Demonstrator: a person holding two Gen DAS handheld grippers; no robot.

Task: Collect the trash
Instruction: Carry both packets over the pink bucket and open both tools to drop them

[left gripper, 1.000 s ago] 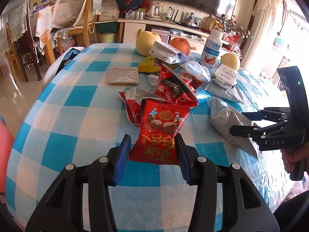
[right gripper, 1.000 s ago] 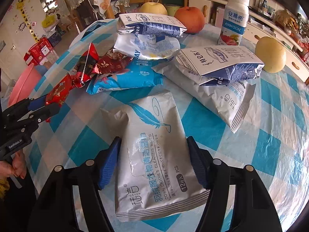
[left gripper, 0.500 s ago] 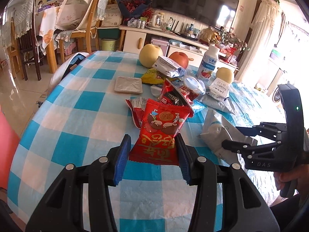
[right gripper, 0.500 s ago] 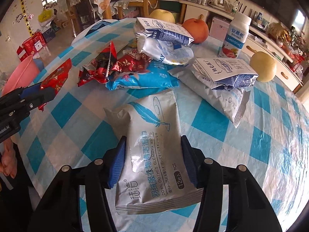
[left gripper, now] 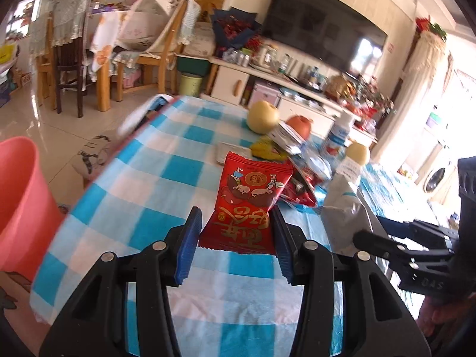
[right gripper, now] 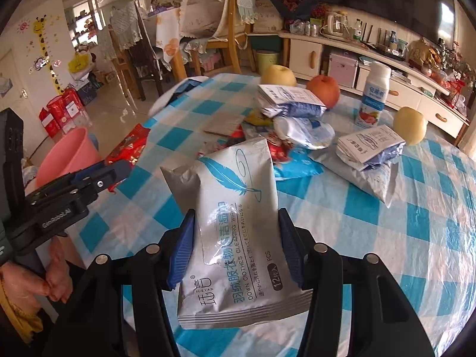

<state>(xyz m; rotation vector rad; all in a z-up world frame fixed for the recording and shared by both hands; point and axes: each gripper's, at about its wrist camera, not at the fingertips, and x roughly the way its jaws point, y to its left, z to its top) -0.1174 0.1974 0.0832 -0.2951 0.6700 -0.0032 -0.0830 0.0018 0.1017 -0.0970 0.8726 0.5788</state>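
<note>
Trouble could come from thin grips: left gripper [left gripper: 236,238] clamps the red snack wrapper [left gripper: 248,205] by its lower edge, lifted clear of the table [left gripper: 142,184], and right gripper [right gripper: 236,242] pinches the slick silver wipes pouch [right gripper: 238,232] mid-frame. Either may slide out before reaching the pink bucket [left gripper: 17,202] at far left.

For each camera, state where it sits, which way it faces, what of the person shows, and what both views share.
Left wrist: on the left hand-held gripper, looking along its fingers across the checked table toward the TV wall; it grips a red packet; the right hand-held gripper and a hand show at right.
Right wrist: on the right hand-held gripper, facing the chairs; it grips a wipes pack; the left hand-held gripper and a hand show at left.
Shared: table, both packs, pink bucket, fruit.
</note>
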